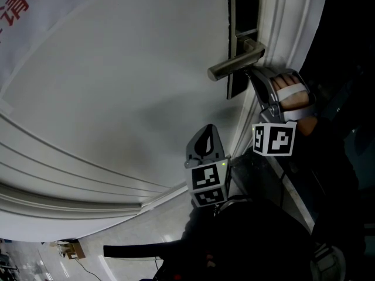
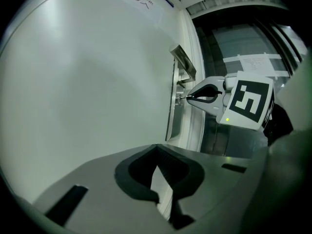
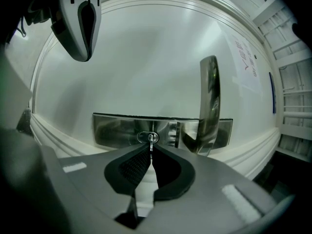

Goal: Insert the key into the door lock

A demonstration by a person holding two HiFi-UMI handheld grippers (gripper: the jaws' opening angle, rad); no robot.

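Observation:
My right gripper [image 3: 151, 147] is shut on a small metal key [image 3: 151, 143]. The key's tip meets the oval keyhole [image 3: 147, 137] in the steel lock plate [image 3: 114, 129]; how deep it sits I cannot tell. The lever handle [image 3: 208, 99] sticks out just right of the keyhole. In the head view the right gripper [image 1: 252, 73] sits under the handle [image 1: 234, 63], a hand behind it. My left gripper [image 1: 208, 130] hangs lower, away from the lock, jaws shut and holding nothing. From the left gripper view [image 2: 156, 147], the right gripper [image 2: 191, 97] touches the lock plate [image 2: 171, 113].
The white door [image 1: 117, 86] fills most of the views, with raised moulding [image 1: 70, 174] near its lower edge. The door frame [image 1: 293, 28] runs along the right, with a dark opening beyond it. Floor with small items [image 1: 73, 249] shows at the bottom left.

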